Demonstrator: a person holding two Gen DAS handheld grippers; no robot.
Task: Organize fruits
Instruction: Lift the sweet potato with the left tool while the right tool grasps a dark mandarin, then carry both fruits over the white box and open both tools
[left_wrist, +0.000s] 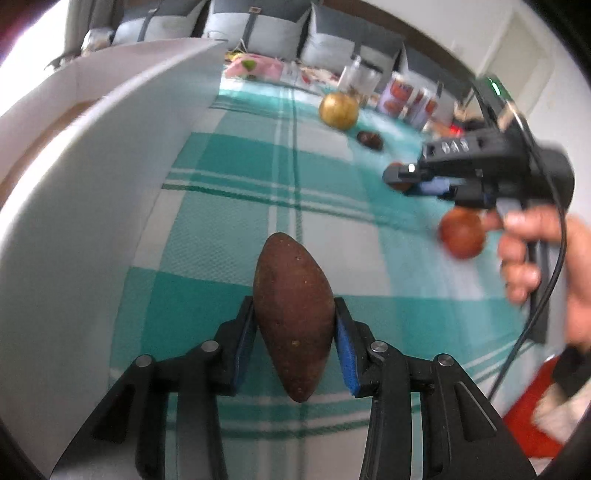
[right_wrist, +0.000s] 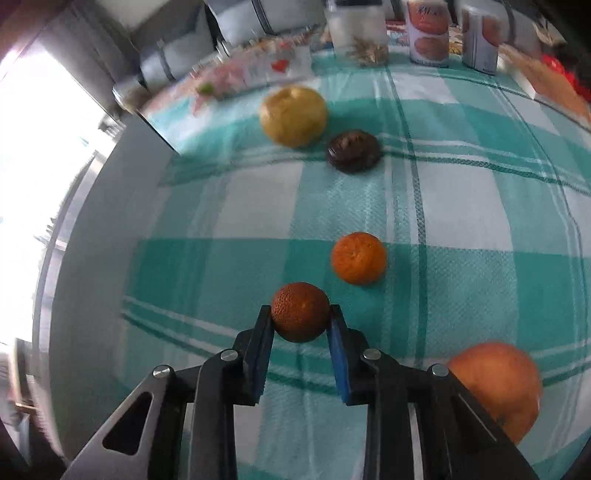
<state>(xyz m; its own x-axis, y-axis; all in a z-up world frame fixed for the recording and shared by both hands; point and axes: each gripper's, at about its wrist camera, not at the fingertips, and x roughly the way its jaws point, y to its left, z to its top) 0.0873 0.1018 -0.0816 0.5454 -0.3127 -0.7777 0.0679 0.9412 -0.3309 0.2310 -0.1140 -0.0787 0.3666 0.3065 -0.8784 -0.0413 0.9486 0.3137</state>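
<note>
The desk (right_wrist: 461, 206), covered by a teal-and-white checked woven cloth, fills both views, and a tall white box wall (left_wrist: 92, 206) curves along the left of the left wrist view, probably the place the fruit is meant to go. Nothing shows inside it from here, so the sorting looks barely begun.

Still loose on the cloth in the right wrist view are a large orange citrus (right_wrist: 498, 387) at lower right, a round yellow fruit (right_wrist: 293, 115) at upper centre, a small bright orange mandarin (right_wrist: 358, 257) mid-frame, and a dark brown wrinkled lump (right_wrist: 354, 150) just beside the yellow one.

The left claw (left_wrist: 295, 341) is narrowed around a long reddish-brown, pointed, spindle-shaped fruit (left_wrist: 293, 317), both blue pads pressed to its flanks, at lower centre. The right claw (right_wrist: 300, 325) pinches a small dark-orange pitted ball-shaped fruit (right_wrist: 300, 312) between its tips, low in centre frame.
</note>
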